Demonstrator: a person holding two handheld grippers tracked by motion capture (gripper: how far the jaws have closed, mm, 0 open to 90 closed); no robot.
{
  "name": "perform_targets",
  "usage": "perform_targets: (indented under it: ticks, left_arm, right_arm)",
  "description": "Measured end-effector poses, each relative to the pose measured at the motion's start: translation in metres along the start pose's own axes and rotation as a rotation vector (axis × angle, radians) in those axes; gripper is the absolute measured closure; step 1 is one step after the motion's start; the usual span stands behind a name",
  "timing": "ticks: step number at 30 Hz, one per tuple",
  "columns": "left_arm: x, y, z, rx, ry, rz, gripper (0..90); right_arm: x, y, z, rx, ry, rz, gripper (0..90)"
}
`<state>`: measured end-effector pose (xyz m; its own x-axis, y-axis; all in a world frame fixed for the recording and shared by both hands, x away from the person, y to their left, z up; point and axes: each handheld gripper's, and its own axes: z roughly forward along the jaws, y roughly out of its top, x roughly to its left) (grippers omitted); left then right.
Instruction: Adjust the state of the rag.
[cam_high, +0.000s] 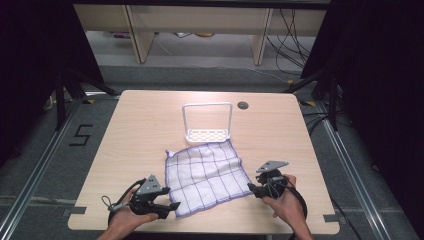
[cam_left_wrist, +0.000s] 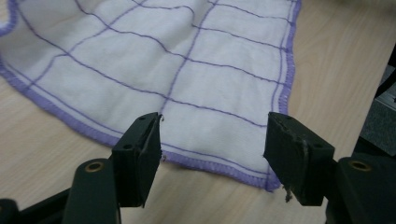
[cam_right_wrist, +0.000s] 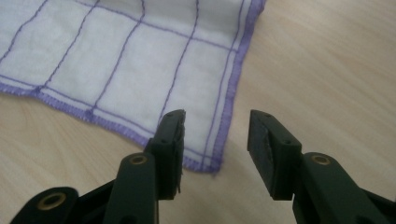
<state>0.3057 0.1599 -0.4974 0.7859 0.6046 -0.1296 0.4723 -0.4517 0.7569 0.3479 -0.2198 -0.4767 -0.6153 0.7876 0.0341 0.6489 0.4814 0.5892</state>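
From above, a pale wooden worktop (cam_high: 145, 125) carries a white square cloth with a purple grid and purple stitched hem (cam_high: 207, 176), lying flat near the person's edge, a little right of centre. Just beyond its far edge stands a small white plastic rack with a tall hoop handle and a perforated base (cam_high: 207, 121), its base touching or almost touching the cloth. A dark round hole (cam_high: 243, 105) sits in the worktop near the far right. The person's left hand (cam_high: 126, 220) holds the left claw (cam_high: 172, 207) at the cloth's near left corner; the right hand (cam_high: 286, 202) holds the right claw (cam_high: 250, 189) at the cloth's near right corner.

Along the left claw (cam_left_wrist: 214, 156), the two black jaws stand spread apart, with the cloth's (cam_left_wrist: 187, 74) hemmed corner lying between them and nothing pinched. The worktop (cam_left_wrist: 336, 56) shows bare on the right.

Along the right claw (cam_right_wrist: 217, 149), the jaws are likewise spread, the left jaw over the cloth's (cam_right_wrist: 116, 60) corner, the other over bare worktop (cam_right_wrist: 327, 65). The cloth lies flat, unheld.
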Motion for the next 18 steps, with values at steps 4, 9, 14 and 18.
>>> perform_targets:
  ticks: [4,9,14,18]
  left_arm:
    - [-0.007,-0.003,0.006,0.033,-0.005,0.023,35.6]
    - [-0.01,-0.006,0.015,0.071,-0.022,0.069,41.0]
    - [-0.009,-0.007,0.018,0.081,-0.037,0.142,56.3]
    - [-0.006,-0.006,0.019,0.081,-0.041,0.177,71.7]
  right_arm:
    - [0.0,-0.008,0.004,0.018,0.0,-0.003,57.9]
    - [0.0,-0.011,0.011,0.026,0.01,-0.003,62.2]
    - [0.0,-0.011,0.014,0.026,0.028,-0.023,70.0]
    - [0.0,-0.011,0.015,0.014,0.063,-0.041,85.6]
